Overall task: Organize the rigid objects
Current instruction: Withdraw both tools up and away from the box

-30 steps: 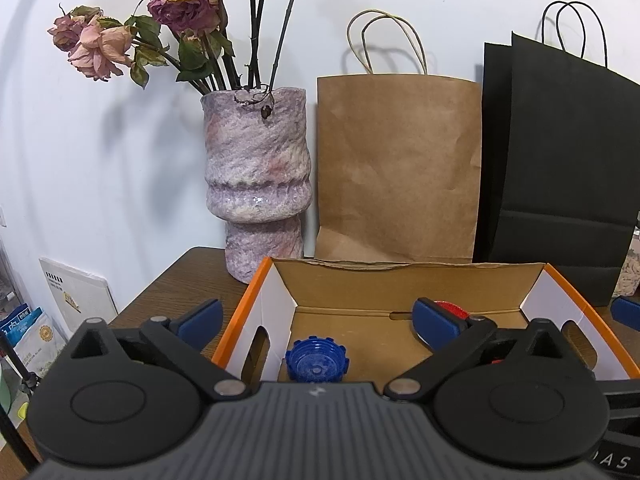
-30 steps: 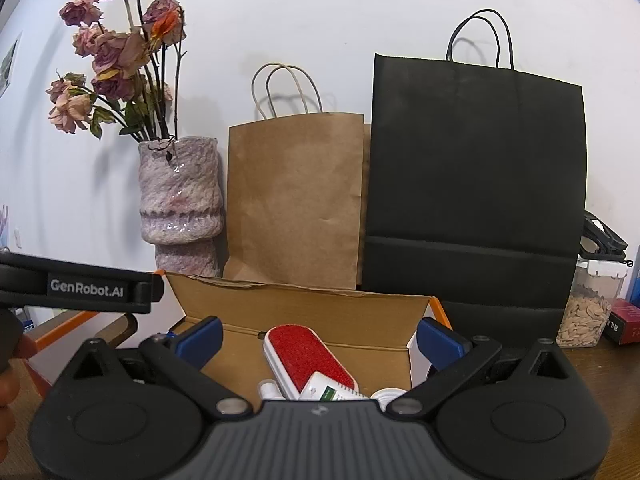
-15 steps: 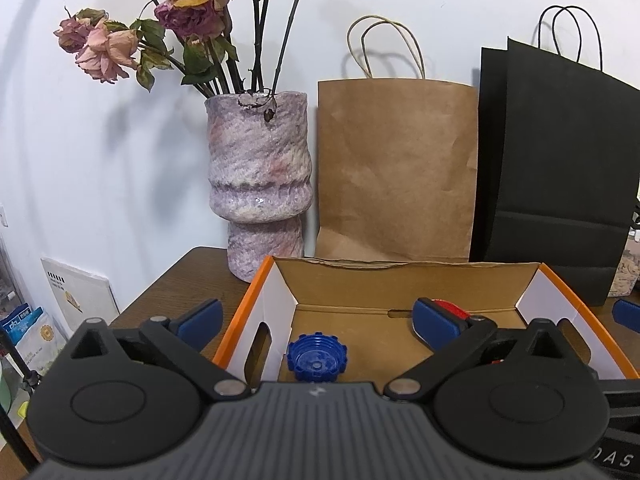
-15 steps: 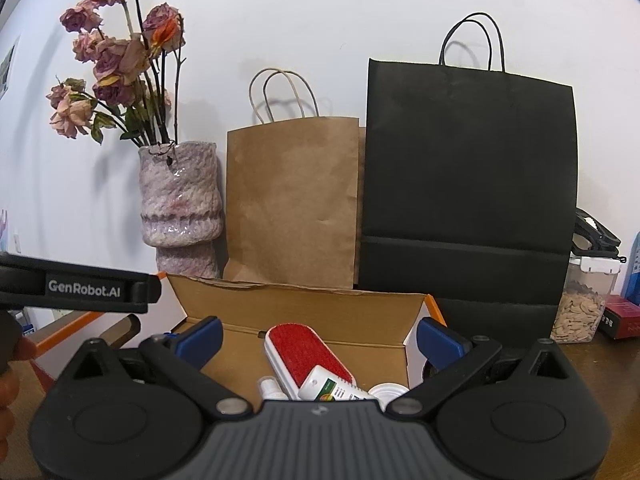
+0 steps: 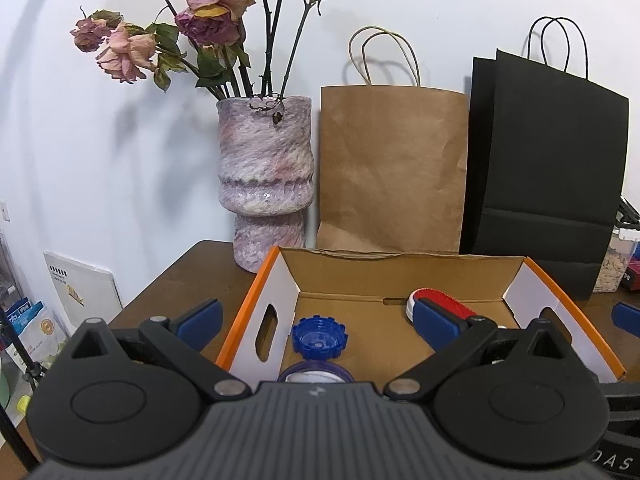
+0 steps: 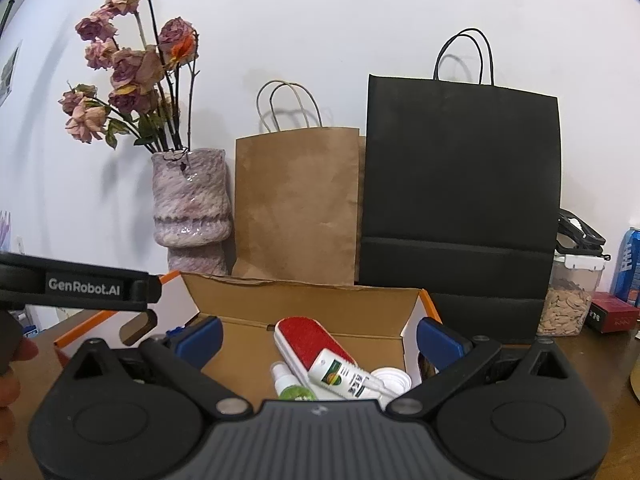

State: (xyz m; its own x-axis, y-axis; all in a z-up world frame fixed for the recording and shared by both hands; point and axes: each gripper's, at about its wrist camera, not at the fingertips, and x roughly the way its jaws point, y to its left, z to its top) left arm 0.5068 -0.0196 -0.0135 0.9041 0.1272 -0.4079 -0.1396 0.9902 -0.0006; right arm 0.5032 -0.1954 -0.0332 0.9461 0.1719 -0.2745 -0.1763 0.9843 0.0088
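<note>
Both grippers [image 5: 318, 322] [image 6: 318, 336] gape over box [image 5: 400, 268] holding blue cap [image 5: 319, 337], brush [image 6: 310, 342].

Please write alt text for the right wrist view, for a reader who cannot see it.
Open right gripper above a cardboard box holding a red lint brush, white tube and small bottle; vase and paper bags behind.

The near part of the box [image 6: 304, 292] is hidden by the gripper body; the green-capped bottle [image 6: 294, 390] is half covered.
</note>
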